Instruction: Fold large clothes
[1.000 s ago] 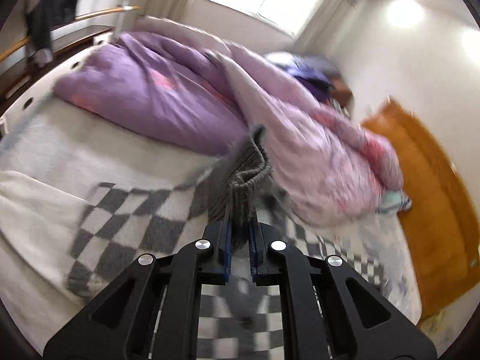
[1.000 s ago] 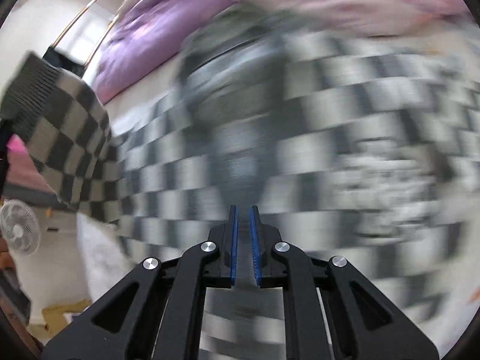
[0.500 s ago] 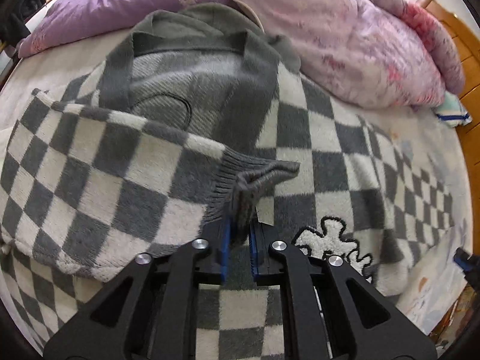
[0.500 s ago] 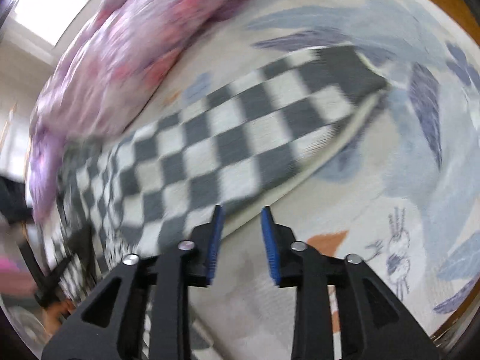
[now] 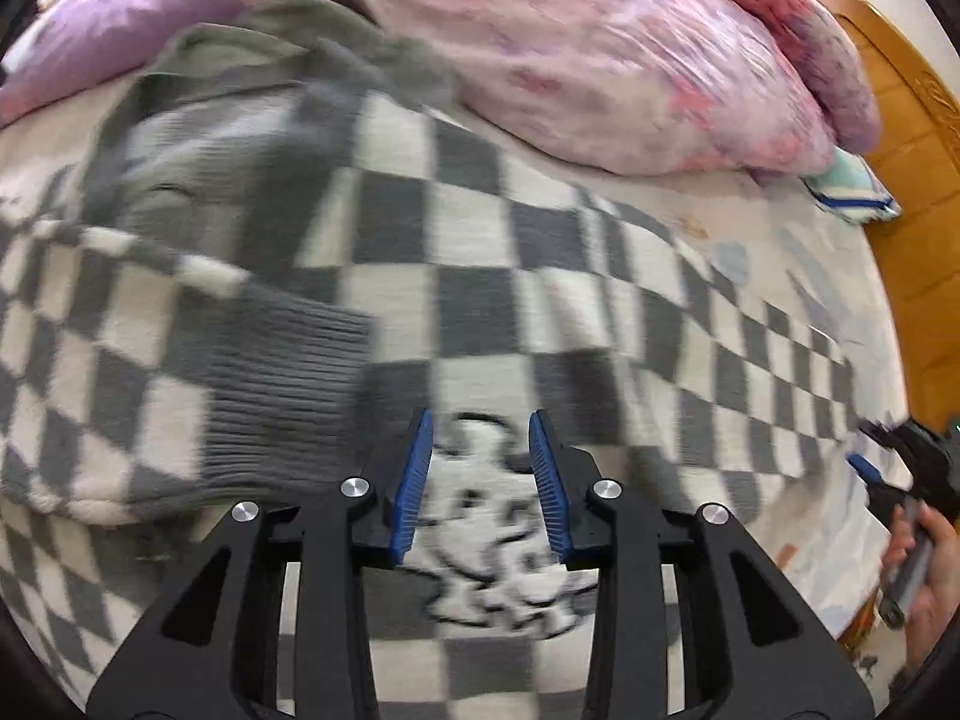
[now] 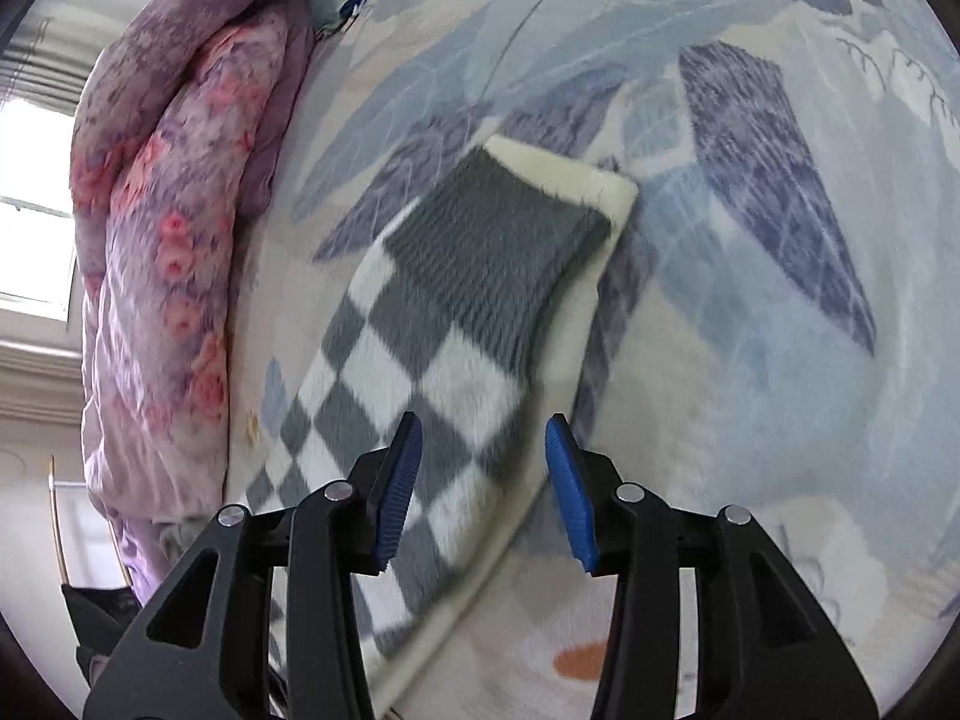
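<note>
A grey-and-white checkered sweater [image 5: 492, 276] lies spread on the bed, collar towards the quilt. Its one sleeve is folded across the chest, the grey ribbed cuff [image 5: 282, 384] lying flat just left of my left gripper [image 5: 480, 474]. That gripper's jaws are opening, with nothing between them, above a black-outlined patch on the sweater front. In the right wrist view the other sleeve [image 6: 432, 384] stretches out over the sheet, ending in a grey cuff [image 6: 498, 246]. My right gripper [image 6: 486, 486] hovers over this sleeve, its jaws opening and apart from the cloth.
A pink and purple quilt [image 5: 630, 60] is heaped along the far side of the bed, also a quilt [image 6: 162, 228] in the right wrist view. An orange wooden headboard [image 5: 912, 180] borders the right. A person's hand [image 5: 924, 564] holds the right gripper at the bed's right edge. The floral sheet [image 6: 750, 330] is bare beyond the sleeve.
My left gripper carried the sleeve cuff down across the sweater's chest and let go of it. My right gripper swung over to the other sleeve and spread its jaws wider.
</note>
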`<state>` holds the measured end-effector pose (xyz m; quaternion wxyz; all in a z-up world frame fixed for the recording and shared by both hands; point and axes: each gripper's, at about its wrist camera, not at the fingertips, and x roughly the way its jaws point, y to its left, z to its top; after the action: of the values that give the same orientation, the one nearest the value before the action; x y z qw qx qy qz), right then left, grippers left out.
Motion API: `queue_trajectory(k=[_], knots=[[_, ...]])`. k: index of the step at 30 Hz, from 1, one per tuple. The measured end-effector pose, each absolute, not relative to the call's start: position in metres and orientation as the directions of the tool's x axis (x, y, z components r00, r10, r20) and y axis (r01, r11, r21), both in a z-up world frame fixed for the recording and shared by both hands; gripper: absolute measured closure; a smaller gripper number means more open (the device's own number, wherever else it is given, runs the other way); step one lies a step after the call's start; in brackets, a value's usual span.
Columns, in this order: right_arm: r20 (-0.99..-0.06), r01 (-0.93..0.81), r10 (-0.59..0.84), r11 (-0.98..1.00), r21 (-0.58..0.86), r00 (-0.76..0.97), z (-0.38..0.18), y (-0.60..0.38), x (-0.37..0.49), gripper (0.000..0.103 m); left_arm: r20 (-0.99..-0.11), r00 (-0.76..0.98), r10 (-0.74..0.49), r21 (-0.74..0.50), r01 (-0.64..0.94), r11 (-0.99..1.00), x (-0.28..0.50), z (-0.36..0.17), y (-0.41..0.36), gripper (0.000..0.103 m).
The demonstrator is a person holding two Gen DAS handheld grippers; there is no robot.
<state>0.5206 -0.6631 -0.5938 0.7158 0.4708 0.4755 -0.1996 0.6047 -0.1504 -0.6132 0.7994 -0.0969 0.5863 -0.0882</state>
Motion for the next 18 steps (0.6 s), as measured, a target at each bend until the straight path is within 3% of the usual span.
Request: queue_trajectory(k=[3, 9, 13, 14, 16, 18], knots=[[-0.864, 0.730, 0.163, 0.473, 0.492, 0.477, -0.599, -0.672, 0.531, 0.062, -0.924, 0.272, -0.270, -0.254, 0.090, 0.963, 0.612, -0.624, -0.177, 0.069], [-0.879, 0.741, 0.177, 0.480, 0.469, 0.442, -0.617, -0.682, 0.541, 0.060, -0.943, 0.185, -0.277, -0.270, 0.063, 0.961, 0.624, -0.662, -0.192, 0.069], [-0.889, 0.763, 0.186, 0.459, 0.455, 0.418, -0.631, -0.686, 0.541, 0.065, -0.942, 0.178, -0.284, -0.275, 0.072, 0.959, 0.624, -0.669, -0.190, 0.069], [-0.880, 0.758, 0.186, 0.451, 0.471, 0.436, -0.629, -0.686, 0.541, 0.068, -0.942, 0.177, -0.285, -0.277, 0.072, 0.958, 0.624, -0.669, -0.189, 0.069], [-0.885, 0.737, 0.151, 0.503, 0.452, 0.440, -0.617, -0.682, 0.546, 0.090, -0.943, 0.176, -0.283, -0.273, 0.075, 0.959, 0.624, -0.670, -0.190, 0.070], [-0.894, 0.699, 0.112, 0.584, 0.413, 0.435, -0.602, -0.674, 0.552, 0.093, -0.945, 0.175, -0.277, -0.268, 0.076, 0.960, 0.624, -0.672, -0.191, 0.070]])
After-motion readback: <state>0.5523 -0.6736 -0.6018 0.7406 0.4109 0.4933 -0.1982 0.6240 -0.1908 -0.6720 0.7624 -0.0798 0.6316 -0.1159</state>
